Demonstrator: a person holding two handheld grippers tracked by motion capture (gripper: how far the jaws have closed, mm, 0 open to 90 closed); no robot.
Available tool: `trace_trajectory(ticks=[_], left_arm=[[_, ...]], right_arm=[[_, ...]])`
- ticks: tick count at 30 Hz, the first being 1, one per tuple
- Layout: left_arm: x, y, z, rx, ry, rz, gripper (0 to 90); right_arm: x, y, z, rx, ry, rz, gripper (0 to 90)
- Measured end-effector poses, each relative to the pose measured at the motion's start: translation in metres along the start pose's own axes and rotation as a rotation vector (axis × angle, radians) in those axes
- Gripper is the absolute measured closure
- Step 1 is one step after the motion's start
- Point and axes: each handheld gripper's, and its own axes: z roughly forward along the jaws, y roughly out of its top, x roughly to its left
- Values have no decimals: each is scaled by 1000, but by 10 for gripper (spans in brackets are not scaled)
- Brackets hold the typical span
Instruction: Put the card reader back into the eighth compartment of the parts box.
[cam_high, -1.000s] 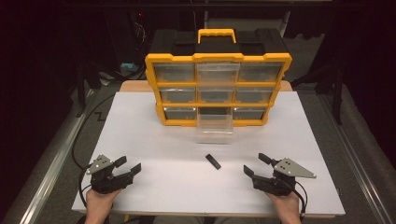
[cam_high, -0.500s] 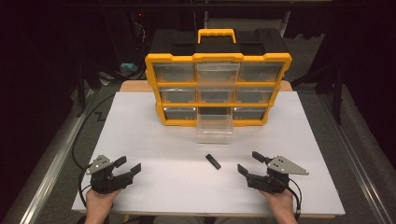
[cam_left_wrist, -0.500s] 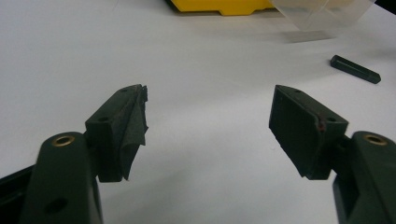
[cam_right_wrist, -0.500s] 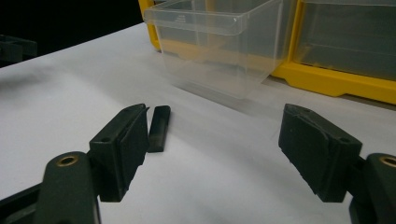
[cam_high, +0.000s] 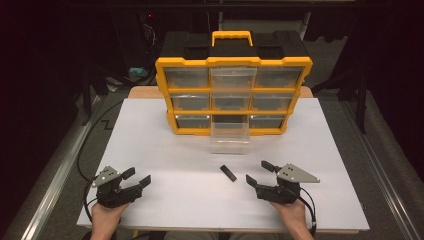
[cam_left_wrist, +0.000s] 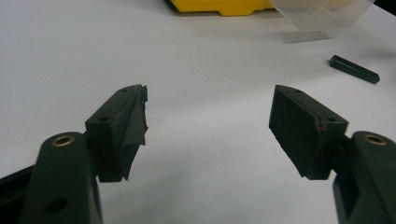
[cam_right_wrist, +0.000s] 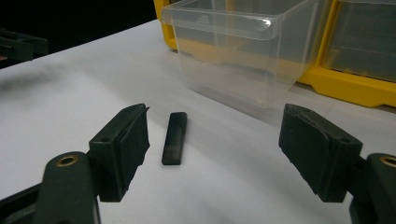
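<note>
while no writing reads, right tool (cam_high: 259, 172) open nr black bar (cam_high: 228, 173)

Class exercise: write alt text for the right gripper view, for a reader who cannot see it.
A small black bar lies on a white table between the open black jaws of the right gripper, untouched. Just beyond stands a clear plastic drawer, pulled out of a yellow organizer.

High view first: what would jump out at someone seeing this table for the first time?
The bright yellow drawer cabinet at the far side of the white table, with one clear drawer pulled out at its bottom middle. In front of that drawer lies a small black bar. Nearest the camera, the left hand-held gripper and the right hand-held gripper both rest open, the right one close to the bar.
</note>
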Motion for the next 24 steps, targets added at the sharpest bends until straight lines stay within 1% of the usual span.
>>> trace_trajectory(ticks=[7, 13, 14, 21, 24], left_arm=[[0, 0, 0, -1, -2, 0, 284], [0, 0, -1, -2, -3, 1, 284], [0, 0, -1, 0, -4, 1, 284], [0, 0, -1, 0, -6, 2, 284], [0, 0, -1, -1, -5, 2, 283]], right_arm=[[4, 4, 9, 2, 4, -3, 237], [7, 8, 17, 15, 8, -5, 227], [8, 10, 21, 13, 11, -9, 226], [13, 13, 31, 24, 23, -11, 226], [14, 15, 36, 40, 29, -8, 254]])
